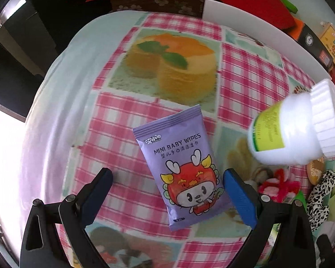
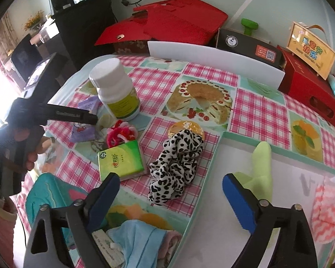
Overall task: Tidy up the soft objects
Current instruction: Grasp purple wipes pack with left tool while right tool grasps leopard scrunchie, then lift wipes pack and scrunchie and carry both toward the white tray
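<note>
A purple pack of baby wipes (image 1: 181, 167) lies flat on the checked tablecloth (image 1: 114, 116). My left gripper (image 1: 167, 174) hovers over it, open, a finger on each side and neither pad touching. In the right wrist view a leopard-print scrunchie (image 2: 176, 165) lies bunched on the cloth. My right gripper (image 2: 170, 178) stands open above it, its pads clear of the fabric. Right of the scrunchie is a teal-rimmed box (image 2: 212, 163) holding a green cloth (image 2: 260, 167) and a pink zigzag cloth (image 2: 328, 210).
A white bottle (image 2: 116, 89) stands near the wipes. Around it lie a red-pink fuzzy hair tie (image 2: 120, 134), a green tissue pack (image 2: 120, 159) and a gold round lid (image 2: 185, 126). A blue face mask (image 2: 140, 239) lies nearest. Red boxes (image 2: 312, 98) and a white board (image 2: 212, 60) line the back.
</note>
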